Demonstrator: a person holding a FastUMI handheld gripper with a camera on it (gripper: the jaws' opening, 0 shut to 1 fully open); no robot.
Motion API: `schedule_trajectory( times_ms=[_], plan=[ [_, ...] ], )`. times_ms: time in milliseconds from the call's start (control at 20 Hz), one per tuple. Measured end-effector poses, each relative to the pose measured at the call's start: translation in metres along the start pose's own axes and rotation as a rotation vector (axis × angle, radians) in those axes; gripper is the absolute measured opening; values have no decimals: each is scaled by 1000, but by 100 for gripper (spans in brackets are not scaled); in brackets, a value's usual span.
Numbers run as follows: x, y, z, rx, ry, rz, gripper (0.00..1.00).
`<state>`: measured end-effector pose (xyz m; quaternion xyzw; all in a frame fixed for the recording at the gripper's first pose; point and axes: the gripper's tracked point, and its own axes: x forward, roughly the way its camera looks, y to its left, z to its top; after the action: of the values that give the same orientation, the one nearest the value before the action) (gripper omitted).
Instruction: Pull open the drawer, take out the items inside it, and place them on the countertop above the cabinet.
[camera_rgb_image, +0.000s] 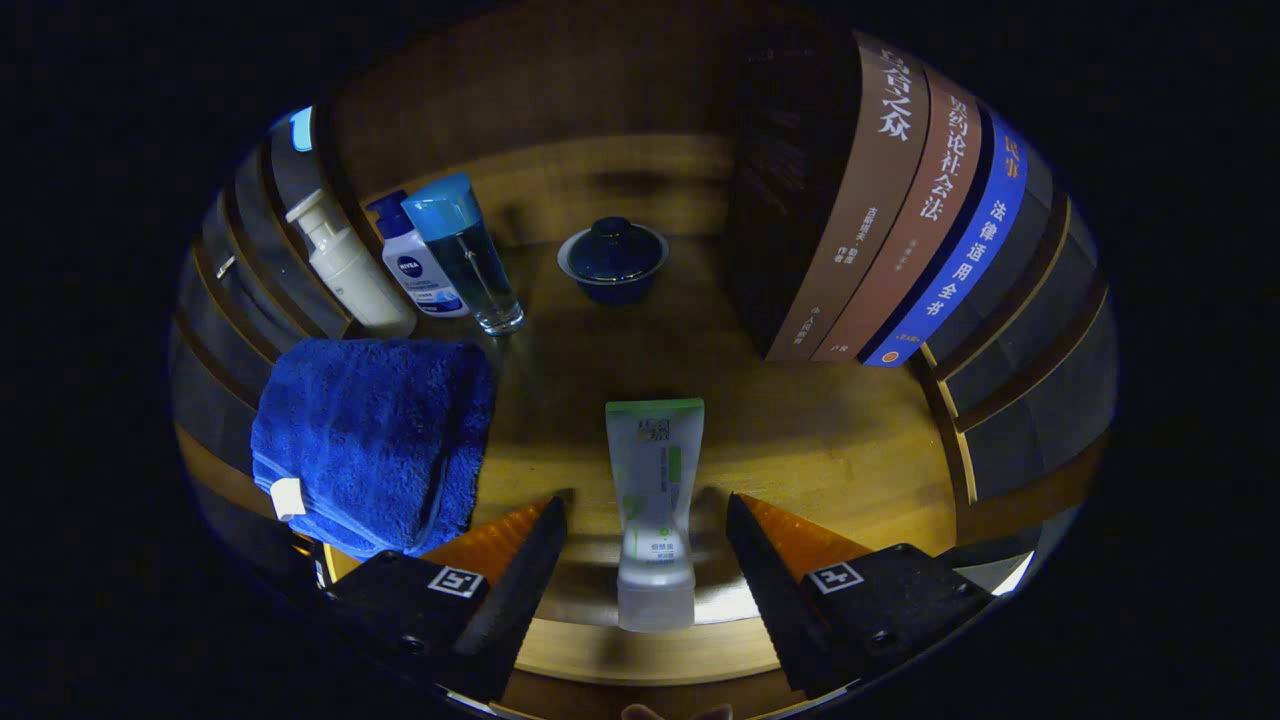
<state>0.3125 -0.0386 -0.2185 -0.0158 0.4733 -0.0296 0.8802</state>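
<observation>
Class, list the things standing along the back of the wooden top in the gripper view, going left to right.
Pump bottle → white lotion bottle → clear bottle with blue cap → dark lidded bowl → row of books.

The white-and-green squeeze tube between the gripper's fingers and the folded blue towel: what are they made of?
White-and-green squeeze tube: likely soft plastic, smooth with a slight sheen, frosted cap. Folded blue towel: looped terry cloth, fuzzy and matte. The gripper is open, fingers clear of the tube.

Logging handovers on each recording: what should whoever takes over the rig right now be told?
Gripper: open, fingers either side of the white-and-green squeeze tube, not touching it.
Tube: lying cap-first toward the gripper on the wooden countertop, right of the folded blue towel.
Done: the tube appears released on top.
Left: whether the drawer holds more cannot be told.
</observation>
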Motion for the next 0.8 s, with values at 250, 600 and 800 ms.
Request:
schedule_trajectory(
  times_ms=[250, 600, 800],
  plan=[
    [-26, 5, 1, -6, -91, 16, 100],
    [-94, 5, -11, -33, -351, 31, 100],
    [-139, 17, -34, -46, -542, 57, 100]
  ],
)
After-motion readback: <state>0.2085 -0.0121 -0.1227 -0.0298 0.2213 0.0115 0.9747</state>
